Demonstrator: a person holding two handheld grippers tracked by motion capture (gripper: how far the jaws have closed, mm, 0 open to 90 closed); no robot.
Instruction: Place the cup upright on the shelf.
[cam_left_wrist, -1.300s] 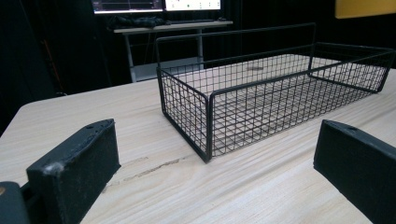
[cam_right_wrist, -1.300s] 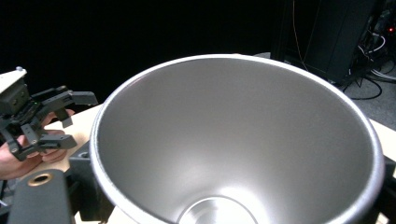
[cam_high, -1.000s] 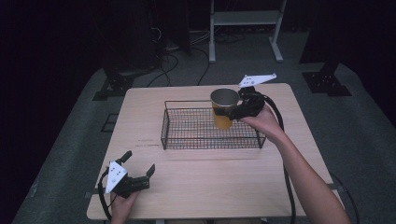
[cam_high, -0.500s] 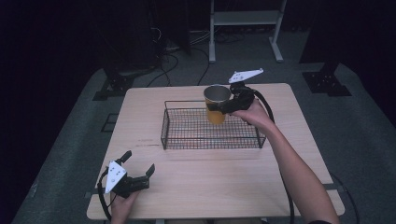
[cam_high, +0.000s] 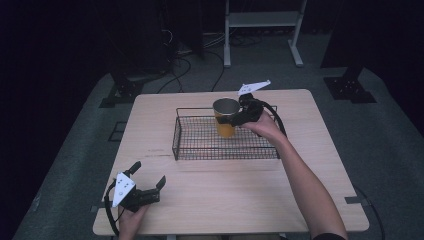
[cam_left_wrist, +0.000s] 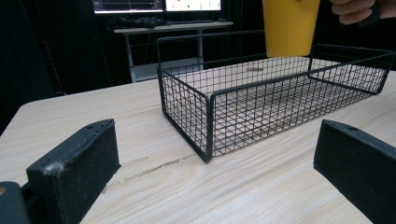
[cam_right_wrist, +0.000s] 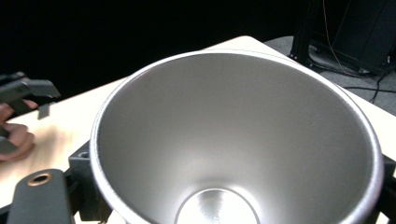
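high view: right gripper (cam_high: 239, 117) clamps the yellow cup (cam_high: 224, 118) upright by its rim, above the wire basket (cam_high: 200, 146) at its 12 o'clock side, likely for lowering in. left gripper (cam_high: 149, 182) parked at table's 7 o'clock, jaws apart, empty.

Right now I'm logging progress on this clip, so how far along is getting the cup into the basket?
Done: the right hand-held gripper has the yellow cup gripped and lifted. In hand: the cup hangs upright over the wire basket, its base above the rim in the left gripper view. Left: lowering it in and releasing. The left hand-held gripper rests open at the table's near corner.
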